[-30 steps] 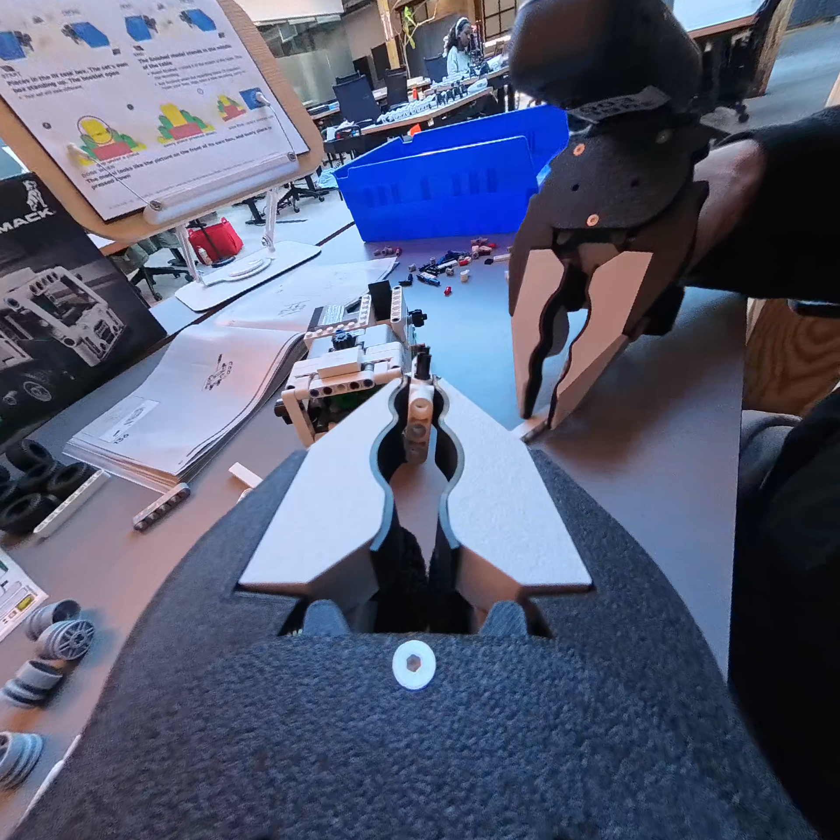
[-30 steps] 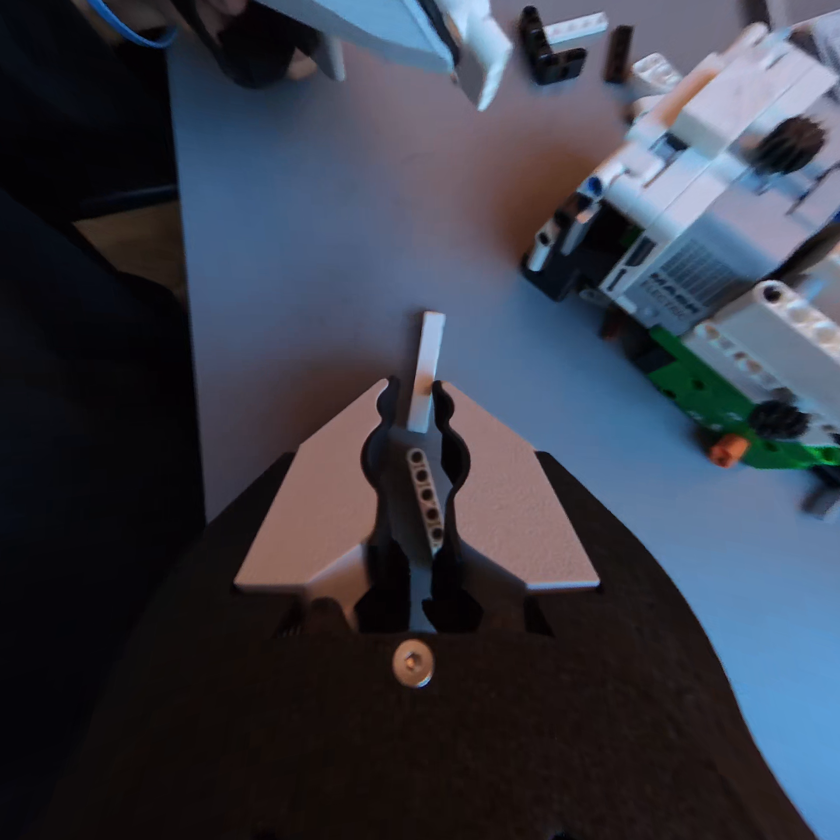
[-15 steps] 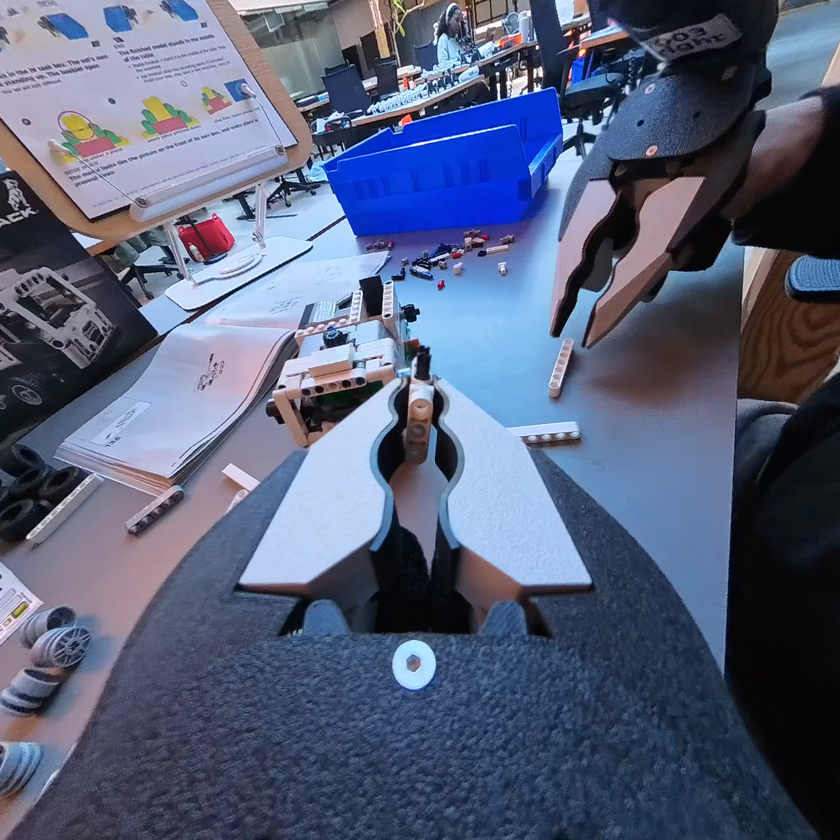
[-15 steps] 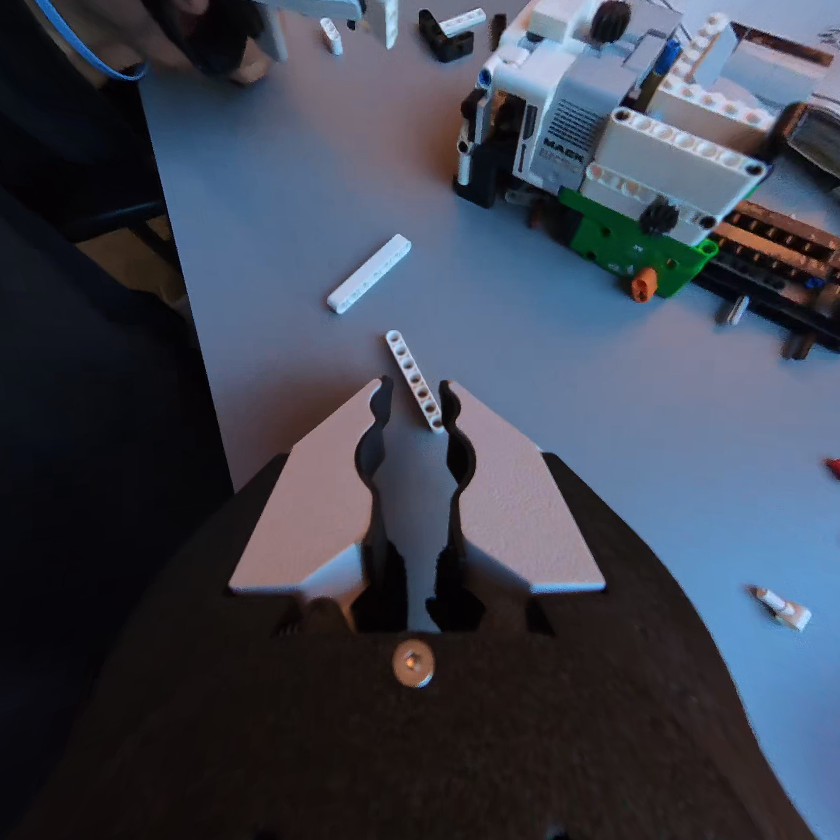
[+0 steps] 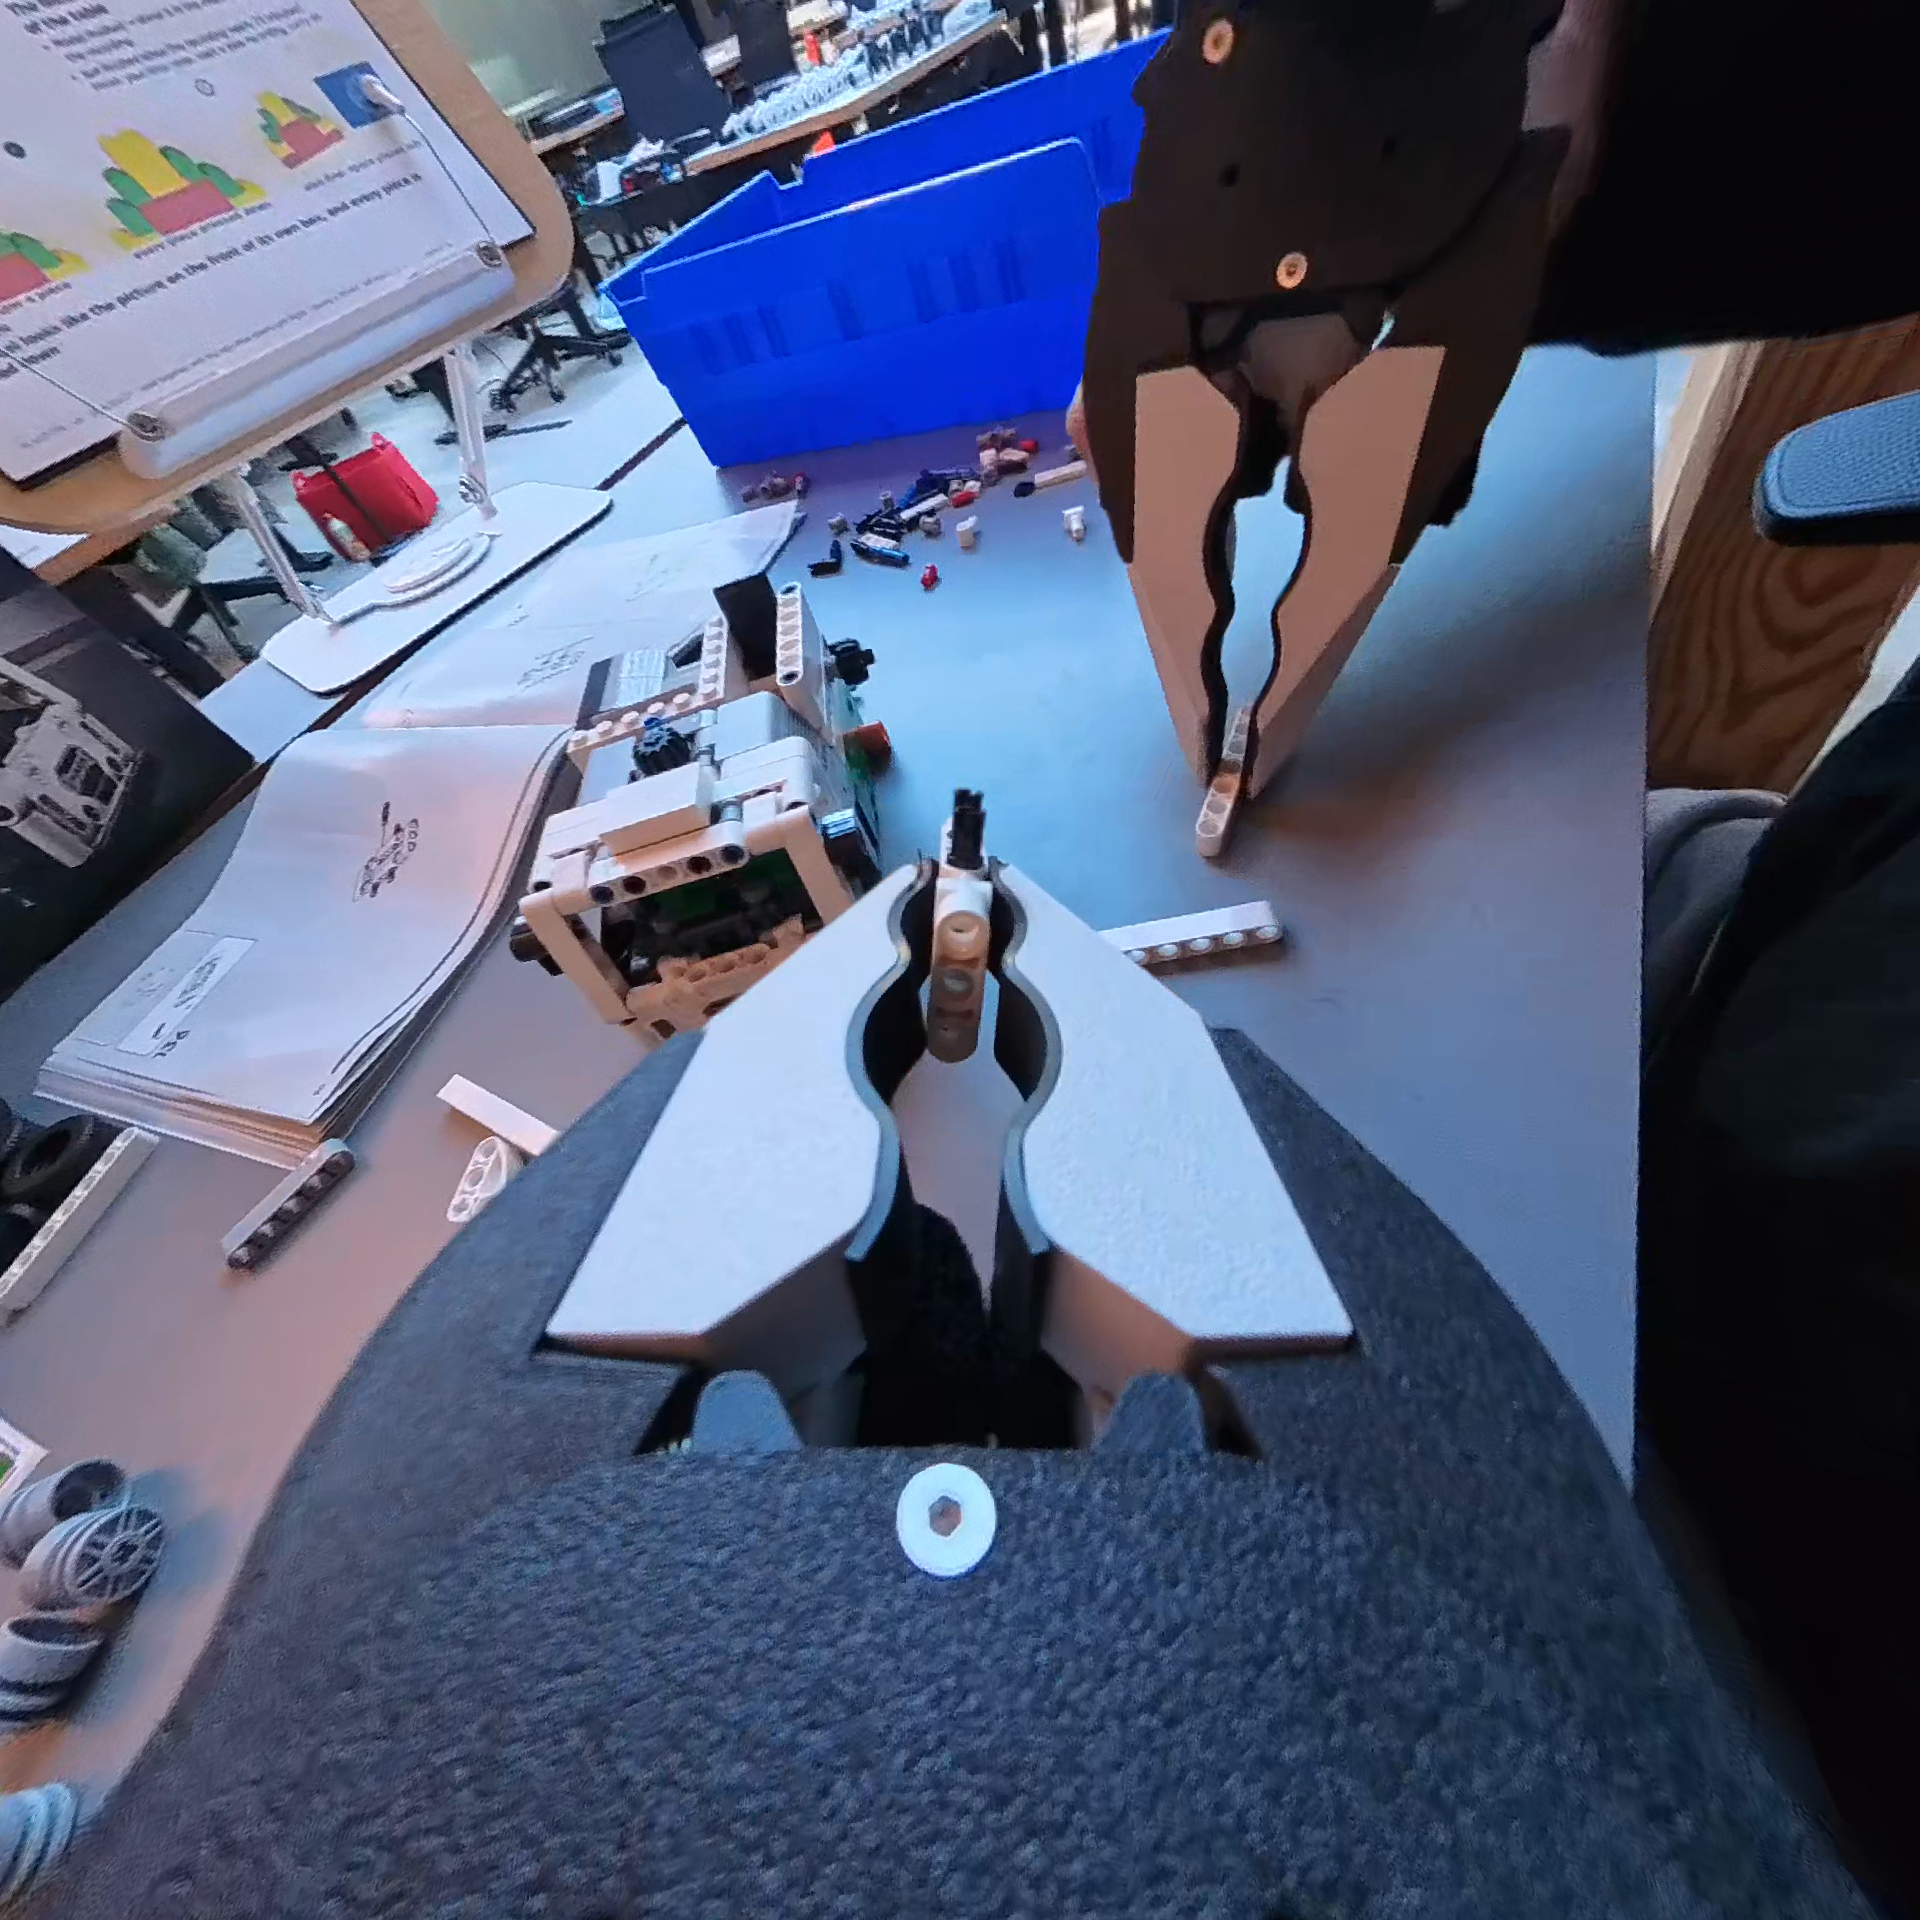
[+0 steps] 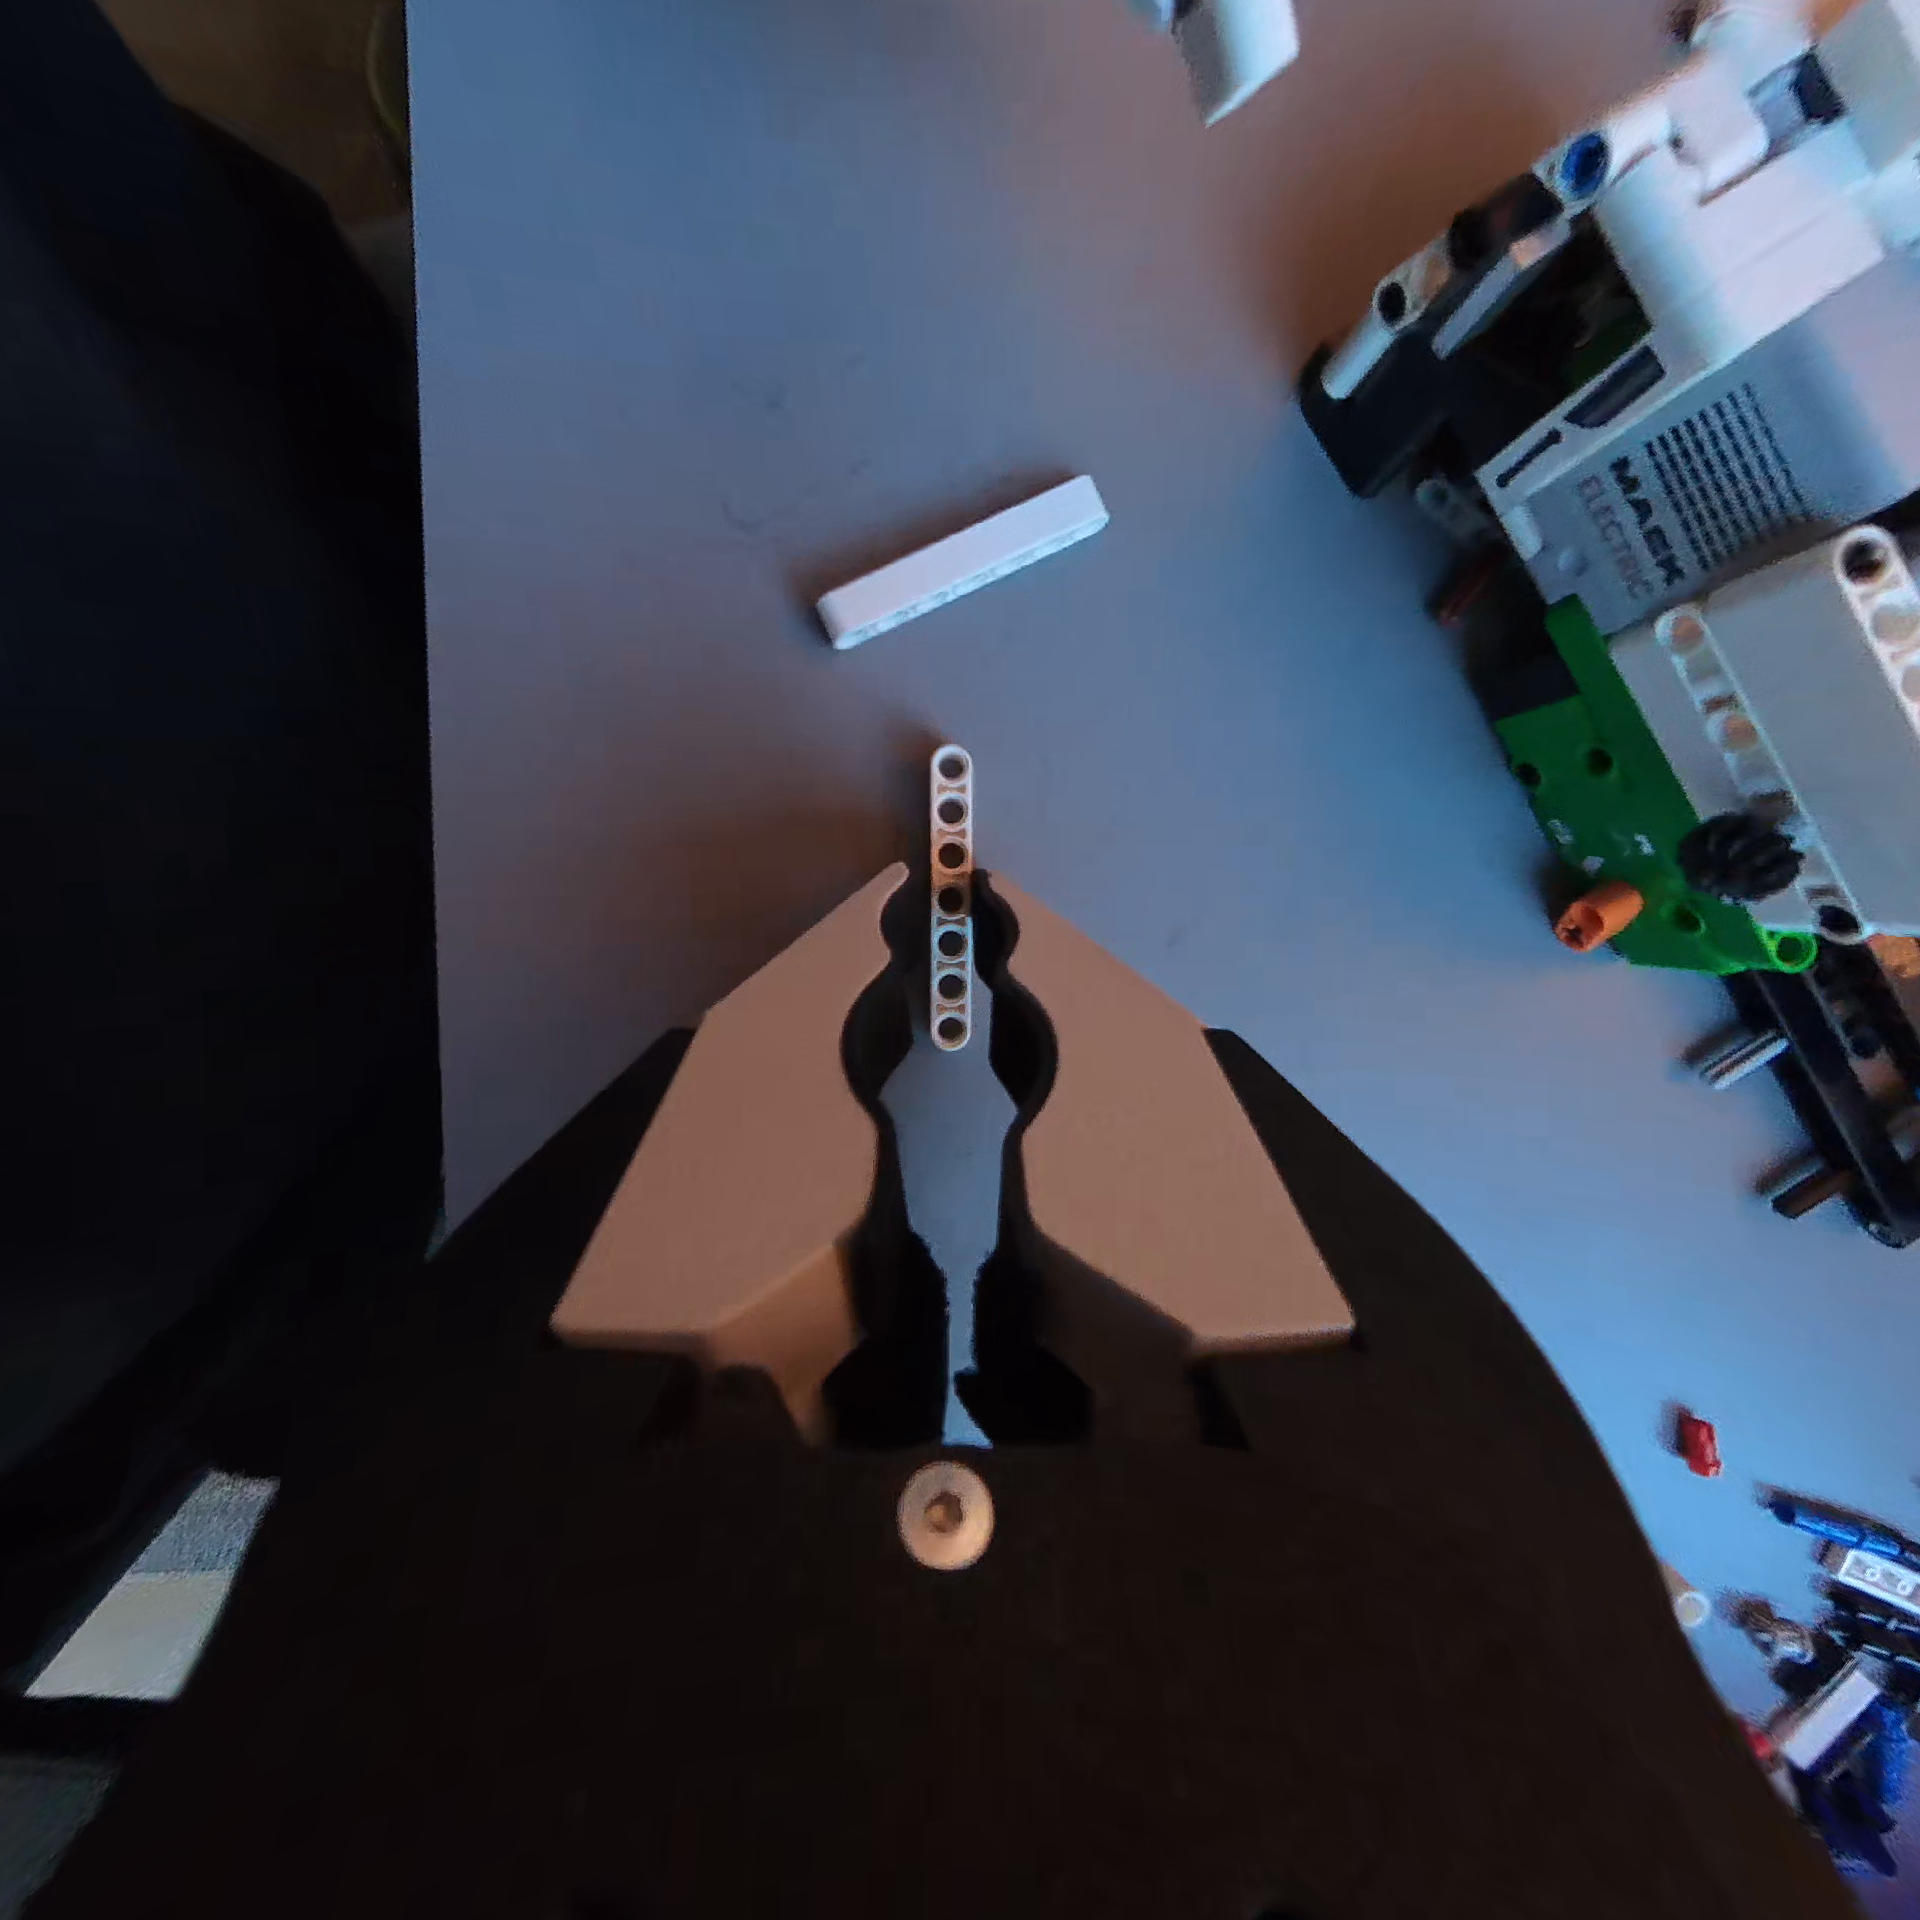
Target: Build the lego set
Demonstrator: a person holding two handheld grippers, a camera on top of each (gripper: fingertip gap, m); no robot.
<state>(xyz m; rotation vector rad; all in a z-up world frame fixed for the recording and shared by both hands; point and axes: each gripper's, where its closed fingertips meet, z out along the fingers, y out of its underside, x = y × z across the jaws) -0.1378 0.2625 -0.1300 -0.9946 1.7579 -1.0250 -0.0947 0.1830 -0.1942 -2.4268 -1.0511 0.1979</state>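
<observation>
Grey table point(image 6: 644, 312): right gripper point(image 6: 954, 883) nearly closed, pinching white holed beam point(image 6: 951, 821) mid-length beside truck model point(image 6: 1704, 582); light, stiff, slippery. Left gripper point(image 5: 958, 873) clamps pin piece point(image 5: 958, 940).

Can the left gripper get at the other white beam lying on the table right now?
Probably not yet: the left gripper is shut on a small pin piece. The flat white beam itself lies unobstructed just beside its fingers.

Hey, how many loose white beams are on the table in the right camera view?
2. One beam sits between the right tool's tips; the other beam lies just beyond it. More may hide in the blurred parts pile.
</observation>
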